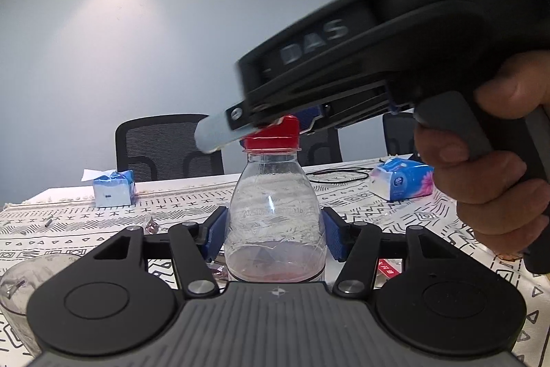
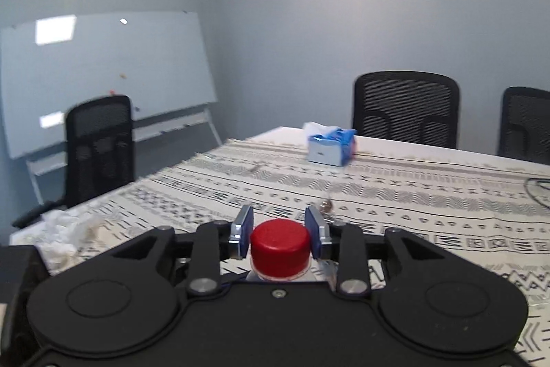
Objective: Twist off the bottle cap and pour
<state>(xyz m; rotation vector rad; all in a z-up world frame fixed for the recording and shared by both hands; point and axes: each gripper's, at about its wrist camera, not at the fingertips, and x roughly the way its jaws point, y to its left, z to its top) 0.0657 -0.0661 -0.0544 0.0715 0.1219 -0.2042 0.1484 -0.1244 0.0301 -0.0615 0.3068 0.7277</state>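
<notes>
Fingers (image 2: 243, 231) of my right gripper (image 2: 279, 233) are squeezing the round red plastic cap (image 2: 279, 245).
Left gripper (image 1: 273, 231) is clamping the clear plastic bottle (image 1: 275, 219) upright, its blue pads touching both sides.

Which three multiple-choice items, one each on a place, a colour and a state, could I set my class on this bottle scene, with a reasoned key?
1. Where is the bottle?
A. On a chair.
B. Held in the left gripper.
C. Lying flat on the tablecloth.

2. What colour is its cap?
A. Blue.
B. White.
C. Red.

3. What state is the cap in?
A. On the bottle's neck, the right gripper closed on it.
B. Off, lying on the tablecloth.
C. Off, held in the air.

Key:
1 B, the left gripper clamps its sides.
2 C, both views show it red.
3 A, it sits on the neck in the right gripper's grasp.
</notes>
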